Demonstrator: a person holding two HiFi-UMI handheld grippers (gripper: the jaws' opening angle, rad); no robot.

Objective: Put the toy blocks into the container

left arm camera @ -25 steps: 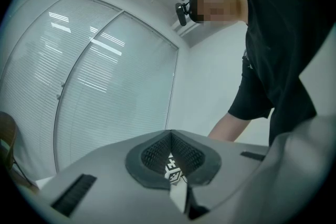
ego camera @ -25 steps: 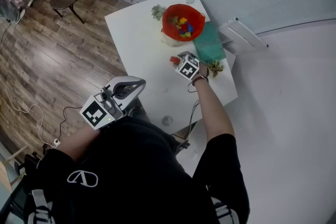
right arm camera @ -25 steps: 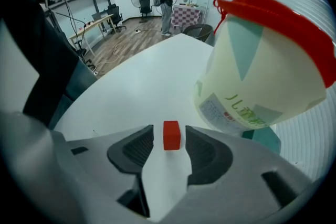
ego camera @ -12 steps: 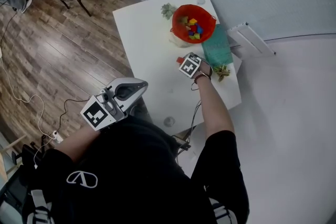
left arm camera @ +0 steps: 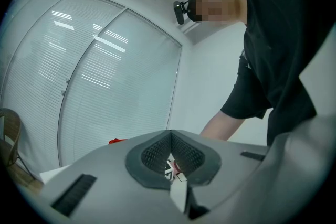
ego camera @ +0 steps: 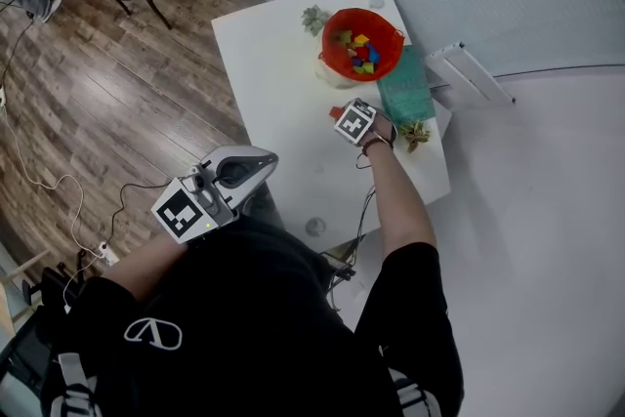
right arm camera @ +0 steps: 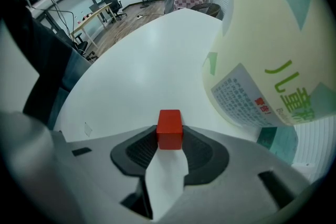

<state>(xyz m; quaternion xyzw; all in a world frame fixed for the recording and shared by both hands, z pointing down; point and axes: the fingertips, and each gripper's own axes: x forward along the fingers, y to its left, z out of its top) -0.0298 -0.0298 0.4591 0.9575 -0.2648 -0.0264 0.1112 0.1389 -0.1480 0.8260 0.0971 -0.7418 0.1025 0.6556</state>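
Now we're at the pick step: the right gripper [right arm camera: 169,143] points down at the white surface [ego camera: 273,93], with a small red toy block [right arm camera: 169,131] between its jaws. The jaws have just been closing; they stand partly open, and both pads look to be touching the block's sides while it rests on the surface. The left gripper [left arm camera: 170,139] is held level near the body, jaws together, nothing in them. A round red plastic container [ego camera: 389,39], holding coloured blocks, sits near, further up the surface. Next, we judge: firm the grip, lift straight, carry over the rim, release.
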